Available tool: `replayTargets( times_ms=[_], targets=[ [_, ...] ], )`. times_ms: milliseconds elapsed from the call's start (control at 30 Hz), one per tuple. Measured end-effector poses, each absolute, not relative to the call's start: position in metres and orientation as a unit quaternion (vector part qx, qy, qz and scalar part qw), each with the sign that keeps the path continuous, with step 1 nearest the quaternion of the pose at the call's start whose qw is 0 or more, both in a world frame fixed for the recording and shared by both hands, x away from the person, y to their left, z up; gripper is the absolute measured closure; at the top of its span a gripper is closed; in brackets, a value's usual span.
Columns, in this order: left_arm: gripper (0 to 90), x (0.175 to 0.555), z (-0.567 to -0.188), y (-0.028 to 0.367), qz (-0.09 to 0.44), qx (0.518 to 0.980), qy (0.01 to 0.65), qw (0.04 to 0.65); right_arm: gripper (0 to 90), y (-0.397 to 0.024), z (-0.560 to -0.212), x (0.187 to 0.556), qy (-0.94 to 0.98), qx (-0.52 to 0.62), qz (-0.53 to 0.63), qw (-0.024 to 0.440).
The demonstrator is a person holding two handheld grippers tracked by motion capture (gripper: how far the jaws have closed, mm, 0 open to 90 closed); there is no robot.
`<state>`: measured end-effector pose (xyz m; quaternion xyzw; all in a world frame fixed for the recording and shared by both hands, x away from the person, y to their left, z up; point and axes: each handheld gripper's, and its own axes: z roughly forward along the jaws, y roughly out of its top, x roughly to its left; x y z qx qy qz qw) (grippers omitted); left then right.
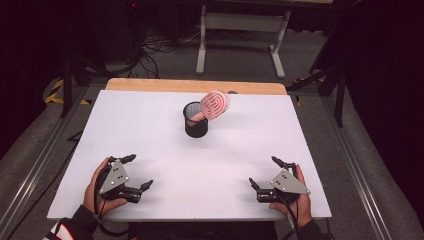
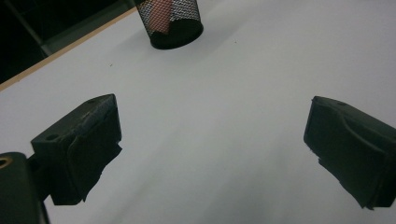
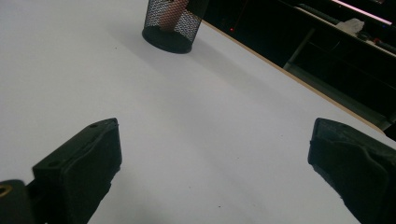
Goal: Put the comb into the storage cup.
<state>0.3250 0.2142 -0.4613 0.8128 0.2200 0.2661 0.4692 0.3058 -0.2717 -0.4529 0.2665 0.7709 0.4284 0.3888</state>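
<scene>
both grippers, left gripper (image 1: 138,172) and right gripper (image 1: 263,171), fingers wide; pink brush (image 1: 214,105) leans in mesh cup (image 1: 195,123).

Each hand-held gripper, left (image 1: 135,172) and right (image 1: 264,173), is black with a grey triangular plate, screw-dotted, and a black cable. Dark sleeves; the left (image 1: 65,228) has red-white stripes.

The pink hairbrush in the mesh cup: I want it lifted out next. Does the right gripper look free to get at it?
Probably yes. The right gripper is open, with bare white table between it and the mesh cup; the hairbrush head sticks out above the rim, exposed.
</scene>
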Motion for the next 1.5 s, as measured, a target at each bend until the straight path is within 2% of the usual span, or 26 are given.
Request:
replayTargets(
  times_ms=[1500],
  targets=[
    [5.0, 0.3248, -0.4618, 0.2153, 0.266, 0.812, 0.222, 0.47, 3.6, -0.2715, -0.449, 0.3059, 0.765, 0.267, 0.436, 0.391]
  ],
)
